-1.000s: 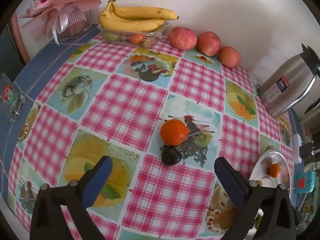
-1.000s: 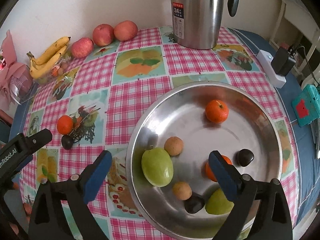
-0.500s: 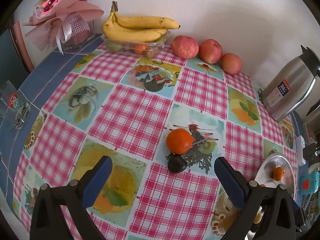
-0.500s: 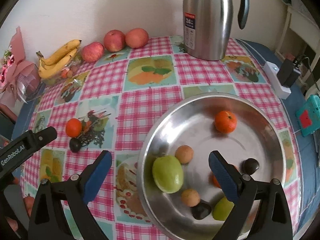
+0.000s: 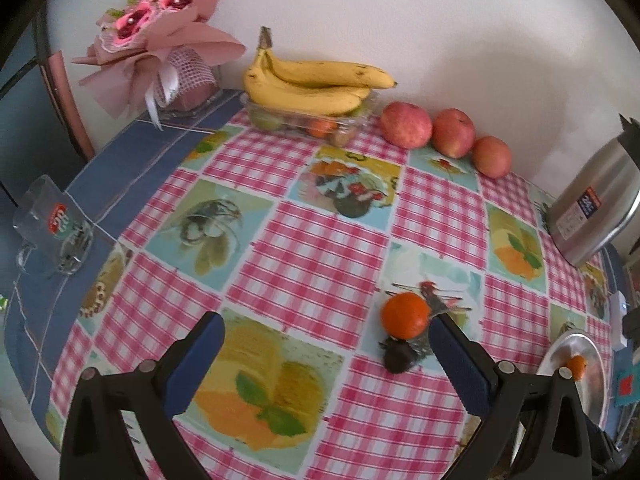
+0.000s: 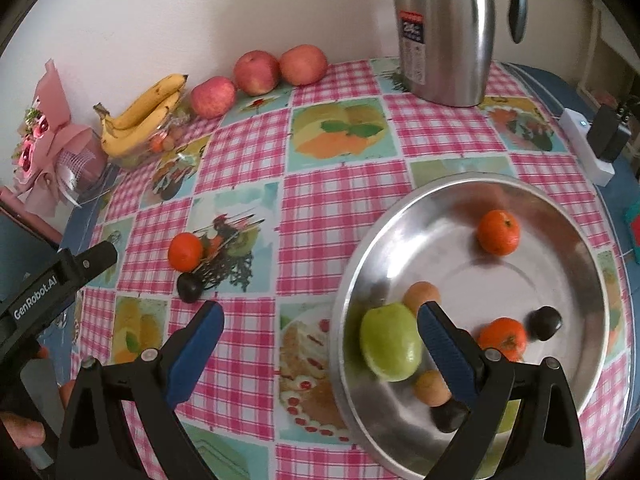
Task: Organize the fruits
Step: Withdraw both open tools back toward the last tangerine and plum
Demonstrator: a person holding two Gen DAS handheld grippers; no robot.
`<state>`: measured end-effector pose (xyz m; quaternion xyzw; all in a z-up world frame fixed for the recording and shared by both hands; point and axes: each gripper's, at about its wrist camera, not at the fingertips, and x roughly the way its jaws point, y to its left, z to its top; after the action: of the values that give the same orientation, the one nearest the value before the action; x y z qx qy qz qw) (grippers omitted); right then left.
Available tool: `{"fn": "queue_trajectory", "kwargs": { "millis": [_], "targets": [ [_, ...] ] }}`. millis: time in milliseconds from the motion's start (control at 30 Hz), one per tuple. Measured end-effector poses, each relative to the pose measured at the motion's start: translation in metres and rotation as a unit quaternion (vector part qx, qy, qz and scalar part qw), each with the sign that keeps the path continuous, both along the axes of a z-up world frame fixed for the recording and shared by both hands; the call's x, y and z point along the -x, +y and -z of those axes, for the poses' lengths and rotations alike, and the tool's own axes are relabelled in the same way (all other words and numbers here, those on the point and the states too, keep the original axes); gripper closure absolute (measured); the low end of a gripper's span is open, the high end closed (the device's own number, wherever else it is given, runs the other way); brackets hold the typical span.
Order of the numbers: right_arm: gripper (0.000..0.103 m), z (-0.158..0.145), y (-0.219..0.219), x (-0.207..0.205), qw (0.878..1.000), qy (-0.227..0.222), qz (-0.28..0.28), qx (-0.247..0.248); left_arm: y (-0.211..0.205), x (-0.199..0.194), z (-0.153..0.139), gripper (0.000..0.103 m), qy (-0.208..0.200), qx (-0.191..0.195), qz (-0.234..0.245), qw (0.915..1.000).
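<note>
Both grippers were held with jaws spread wide and nothing between them: the left gripper [image 5: 326, 354] above the checked surface [image 5: 312, 252], the right gripper [image 6: 320, 338] beside the metal tray [image 6: 404, 216]. A loose orange [image 6: 185, 251] touching a dark plum [image 6: 189, 287] lay well left of the tray, which held other fruit

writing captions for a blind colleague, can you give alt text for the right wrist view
An open tool hovers over a pink checked tablecloth beside a steel tray holding tangerines, a green fruit and small brown and dark fruits. A tangerine and dark fruit lie loose on the cloth; apples, bananas and a steel jug line the wall.
</note>
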<state>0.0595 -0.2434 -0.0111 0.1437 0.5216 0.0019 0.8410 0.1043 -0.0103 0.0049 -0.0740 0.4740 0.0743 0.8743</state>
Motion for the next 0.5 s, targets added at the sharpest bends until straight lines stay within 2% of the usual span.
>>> {"fn": "queue_trajectory", "kwargs": {
  "millis": [267, 500],
  "targets": [
    [0.006, -0.005, 0.025, -0.010, 1.000, -0.005, -0.025, 0.008, 0.029, -0.003, -0.003, 0.000, -0.005, -0.001, -0.029, 0.9996],
    [0.006, -0.019, 0.046, -0.019, 0.999, -0.032, -0.041, 0.013, 0.049, -0.004, -0.006, 0.000, -0.015, 0.024, -0.050, 0.9983]
  ]
}}
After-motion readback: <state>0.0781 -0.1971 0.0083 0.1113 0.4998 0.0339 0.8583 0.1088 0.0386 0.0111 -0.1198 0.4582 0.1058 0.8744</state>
